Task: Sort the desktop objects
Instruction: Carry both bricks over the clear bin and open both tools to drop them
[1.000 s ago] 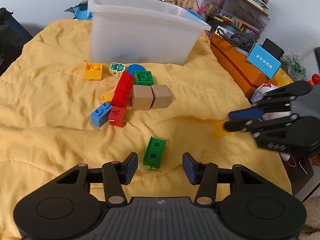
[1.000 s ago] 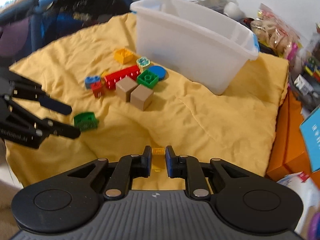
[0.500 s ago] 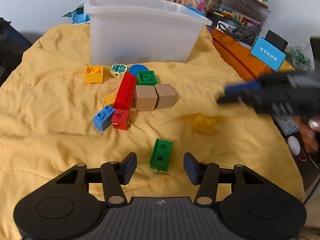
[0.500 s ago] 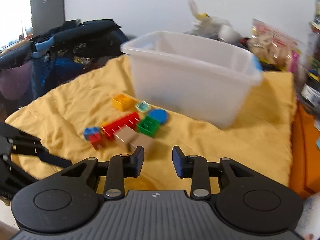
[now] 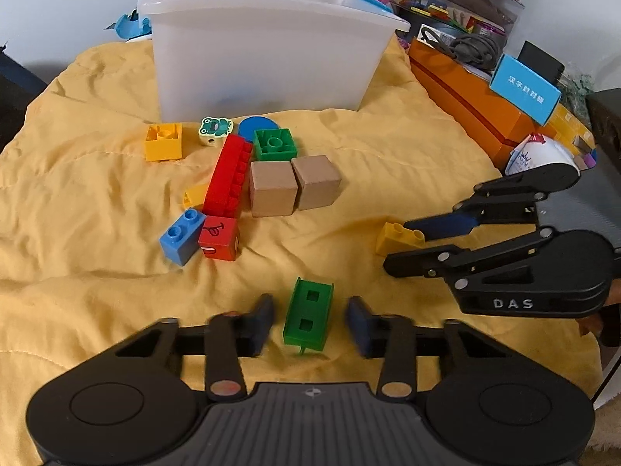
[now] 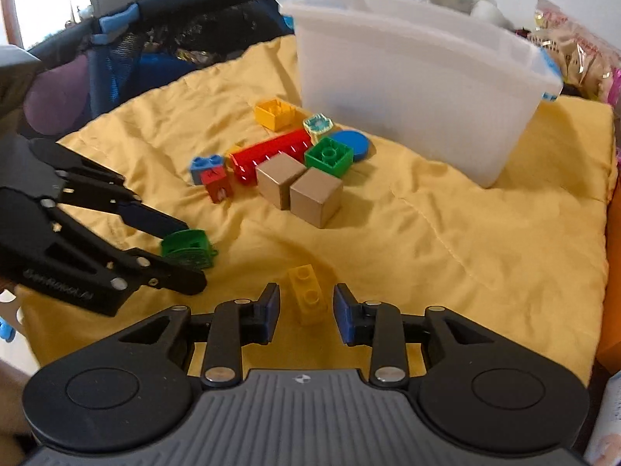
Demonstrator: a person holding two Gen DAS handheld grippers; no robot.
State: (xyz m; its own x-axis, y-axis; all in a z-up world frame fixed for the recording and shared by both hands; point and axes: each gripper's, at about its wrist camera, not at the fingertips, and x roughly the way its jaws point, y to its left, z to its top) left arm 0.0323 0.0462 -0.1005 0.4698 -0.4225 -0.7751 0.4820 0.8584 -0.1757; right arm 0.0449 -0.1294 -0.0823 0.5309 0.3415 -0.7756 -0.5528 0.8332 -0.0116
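A green block (image 5: 308,317) lies on the yellow cloth between the open jaws of my left gripper (image 5: 310,328); it also shows in the right wrist view (image 6: 188,250). A small yellow brick (image 6: 308,295) lies between the open jaws of my right gripper (image 6: 306,312); it also shows in the left wrist view (image 5: 399,237). Neither gripper touches its block. Further back lie a red long brick (image 5: 229,176), two tan cubes (image 5: 293,184), a green square brick (image 5: 274,144), a blue brick (image 5: 182,236), a red cube (image 5: 219,237), a yellow square brick (image 5: 163,141), a frog piece (image 5: 214,129) and a blue disc (image 5: 256,126).
A white plastic bin (image 5: 260,54) stands behind the blocks on the yellow cloth (image 5: 77,202). Orange boxes (image 5: 465,101), a blue card and clutter lie to the right. A dark mesh cot (image 6: 155,46) stands to the left in the right wrist view.
My right gripper let go of the yellow brick, lifted away, then came back down around it with its jaws open. My left gripper closed in slightly on the green block.
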